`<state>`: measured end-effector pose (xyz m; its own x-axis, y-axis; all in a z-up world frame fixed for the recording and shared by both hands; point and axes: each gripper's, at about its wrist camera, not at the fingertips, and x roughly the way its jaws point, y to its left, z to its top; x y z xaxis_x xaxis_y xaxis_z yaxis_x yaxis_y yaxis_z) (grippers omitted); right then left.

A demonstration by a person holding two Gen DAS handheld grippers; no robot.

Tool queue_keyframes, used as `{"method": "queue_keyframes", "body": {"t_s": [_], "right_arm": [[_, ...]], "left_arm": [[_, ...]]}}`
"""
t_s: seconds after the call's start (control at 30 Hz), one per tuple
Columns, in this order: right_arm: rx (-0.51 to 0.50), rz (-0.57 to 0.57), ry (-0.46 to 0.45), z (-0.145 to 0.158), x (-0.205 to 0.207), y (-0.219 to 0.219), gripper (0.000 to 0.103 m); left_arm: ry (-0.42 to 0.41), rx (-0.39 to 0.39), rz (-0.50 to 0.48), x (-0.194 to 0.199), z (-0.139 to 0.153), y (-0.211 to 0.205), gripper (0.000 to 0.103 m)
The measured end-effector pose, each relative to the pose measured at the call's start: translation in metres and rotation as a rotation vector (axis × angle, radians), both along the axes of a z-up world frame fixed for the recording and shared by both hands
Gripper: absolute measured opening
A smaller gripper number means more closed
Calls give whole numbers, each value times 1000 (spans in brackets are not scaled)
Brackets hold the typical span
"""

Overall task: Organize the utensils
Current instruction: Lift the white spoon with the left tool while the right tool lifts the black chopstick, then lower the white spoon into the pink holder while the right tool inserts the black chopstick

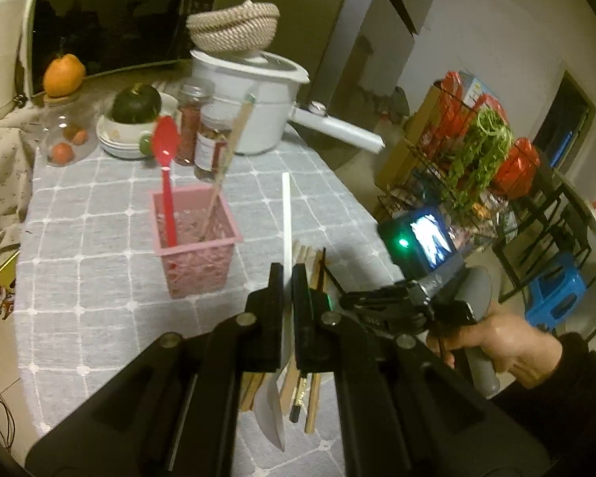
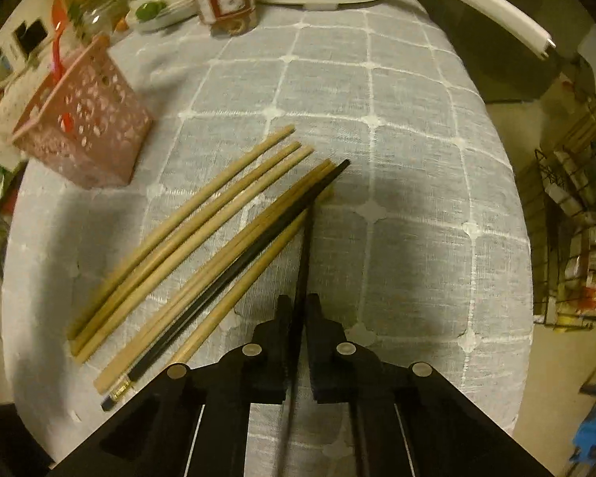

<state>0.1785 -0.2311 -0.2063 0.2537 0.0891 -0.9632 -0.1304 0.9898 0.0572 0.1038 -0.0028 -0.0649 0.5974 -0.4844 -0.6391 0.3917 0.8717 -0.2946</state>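
My left gripper (image 1: 287, 278) is shut on a white spoon (image 1: 286, 214), held above the table with its handle pointing forward and its bowl hanging below the fingers. A pink perforated basket (image 1: 196, 246) stands ahead to the left with a red spoon (image 1: 166, 159) and a wooden utensil (image 1: 228, 151) upright in it. My right gripper (image 2: 298, 304) is shut on a black chopstick (image 2: 305, 246). Several wooden chopsticks (image 2: 186, 234) and another black chopstick (image 2: 258, 246) lie on the cloth to its left. The basket (image 2: 83, 119) shows far left in the right wrist view. The right gripper (image 1: 337, 298) also shows in the left wrist view.
A grey checked tablecloth (image 1: 99, 238) covers the table. At the back stand a white pot (image 1: 254, 99) with a long handle, spice jars (image 1: 210, 139), stacked bowls with a green squash (image 1: 135, 107), a glass jar with an orange (image 1: 63, 75) and a microwave (image 1: 111, 20). A wire rack (image 1: 476, 151) stands off the right edge.
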Motion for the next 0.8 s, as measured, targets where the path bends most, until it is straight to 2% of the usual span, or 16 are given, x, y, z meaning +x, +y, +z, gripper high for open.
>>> {"method": "queue_keyframes", "body": {"t_s": [0.1,0.37,0.6,0.8], "right_arm": [[20,-17,-63,15,-8,-3,5],[122,15,-341,97,-47,2,5],[198,26,-474,139,-53,4,5],[233,23,-531,160,-43,4,5]], "left_arm": [[-52,-29,41,-1,11,12,5],[-253,-78,125,16,33,23,5],[-365,-120,179,48,27,20,5],[-394,-112,284,78,7,18,5]]}}
